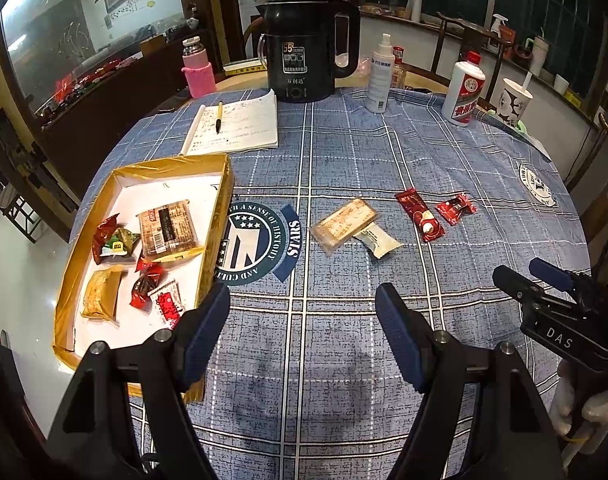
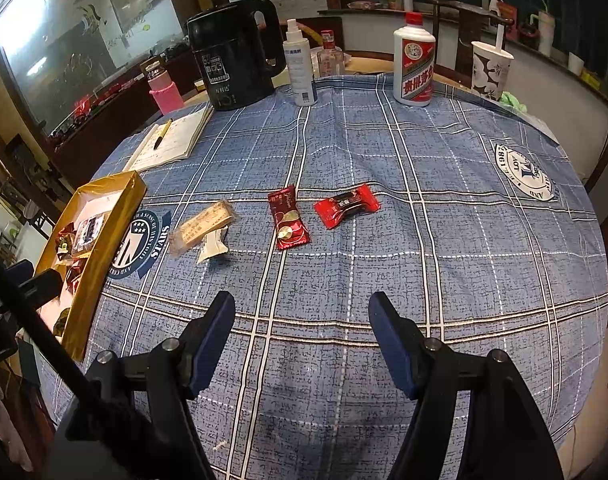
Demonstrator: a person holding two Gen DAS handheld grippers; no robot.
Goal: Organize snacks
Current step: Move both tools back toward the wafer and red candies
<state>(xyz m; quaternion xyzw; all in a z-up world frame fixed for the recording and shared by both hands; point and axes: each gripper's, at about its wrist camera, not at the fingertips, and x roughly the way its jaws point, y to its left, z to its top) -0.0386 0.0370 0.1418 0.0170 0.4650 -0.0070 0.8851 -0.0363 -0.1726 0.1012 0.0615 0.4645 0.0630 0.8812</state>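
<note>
A gold-rimmed tray on the left holds several wrapped snacks. Loose on the blue plaid cloth lie a tan bar overlapping a small white packet, a long red packet and a red candy. My left gripper hovers open and empty above the cloth near the tray's near corner. My right gripper is open and empty too, short of the red packets; it also shows at the right edge of the left wrist view.
At the back stand a black kettle, a pink-sleeved bottle, a white spray bottle, a white liquor bottle and a paper cup with a straw. An open notebook with a pen lies behind the tray.
</note>
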